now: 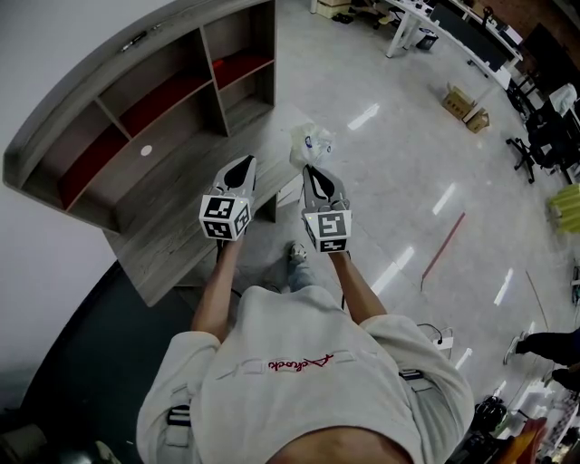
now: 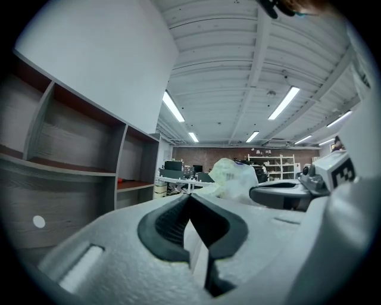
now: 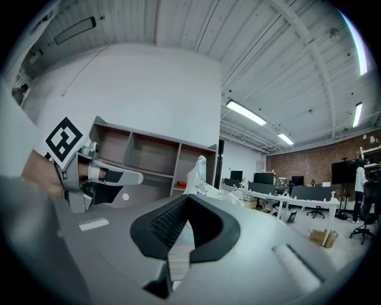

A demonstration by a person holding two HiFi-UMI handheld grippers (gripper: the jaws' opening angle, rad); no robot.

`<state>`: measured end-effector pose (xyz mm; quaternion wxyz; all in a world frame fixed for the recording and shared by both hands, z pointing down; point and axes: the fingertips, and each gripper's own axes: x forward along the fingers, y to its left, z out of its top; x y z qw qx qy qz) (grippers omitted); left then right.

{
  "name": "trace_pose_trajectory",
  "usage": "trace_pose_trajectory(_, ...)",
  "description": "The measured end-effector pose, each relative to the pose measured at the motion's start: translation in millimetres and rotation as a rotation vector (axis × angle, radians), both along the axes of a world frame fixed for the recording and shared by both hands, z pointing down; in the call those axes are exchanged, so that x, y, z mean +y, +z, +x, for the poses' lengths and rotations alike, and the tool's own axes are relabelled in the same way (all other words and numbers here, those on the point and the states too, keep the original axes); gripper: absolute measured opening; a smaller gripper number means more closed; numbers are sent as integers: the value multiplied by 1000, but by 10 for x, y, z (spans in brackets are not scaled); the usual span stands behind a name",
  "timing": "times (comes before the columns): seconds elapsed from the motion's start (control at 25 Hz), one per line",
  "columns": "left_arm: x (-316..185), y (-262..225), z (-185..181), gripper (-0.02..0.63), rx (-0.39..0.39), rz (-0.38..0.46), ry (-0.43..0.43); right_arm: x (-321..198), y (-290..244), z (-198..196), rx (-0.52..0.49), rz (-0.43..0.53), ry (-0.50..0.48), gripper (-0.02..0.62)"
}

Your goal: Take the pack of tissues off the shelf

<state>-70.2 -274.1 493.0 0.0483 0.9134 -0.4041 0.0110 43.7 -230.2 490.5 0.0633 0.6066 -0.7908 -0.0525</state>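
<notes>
Close to you, your left gripper (image 1: 243, 165) points out level over the grey wooden desk top (image 1: 172, 227). Its jaws are pressed together with nothing in them. Just beside it, your right gripper (image 1: 311, 170) points the same way. Its jaws are squeezed tight on the pack of tissues (image 1: 311, 145), pinching the thin plastic wrap at the pack's near end. The pack sticks out past the tips, up in the air. It is off the shelf (image 1: 136, 109) and near the desk top's outer edge, beside the shiny floor (image 1: 399, 181). The shelf stands to your left against the white wall (image 1: 54, 54), with red inside some of its boxes. Far across the room are two cardboard boxes (image 1: 464, 105), white desks (image 1: 412, 11) and black chairs (image 1: 544, 136).
</notes>
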Motion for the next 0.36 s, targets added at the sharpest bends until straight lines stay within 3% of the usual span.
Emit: trace_pose_trajectory(0.36, 48, 9, 2, -2, -2, 5, 4, 55, 21, 14, -3, 3, 4, 9)
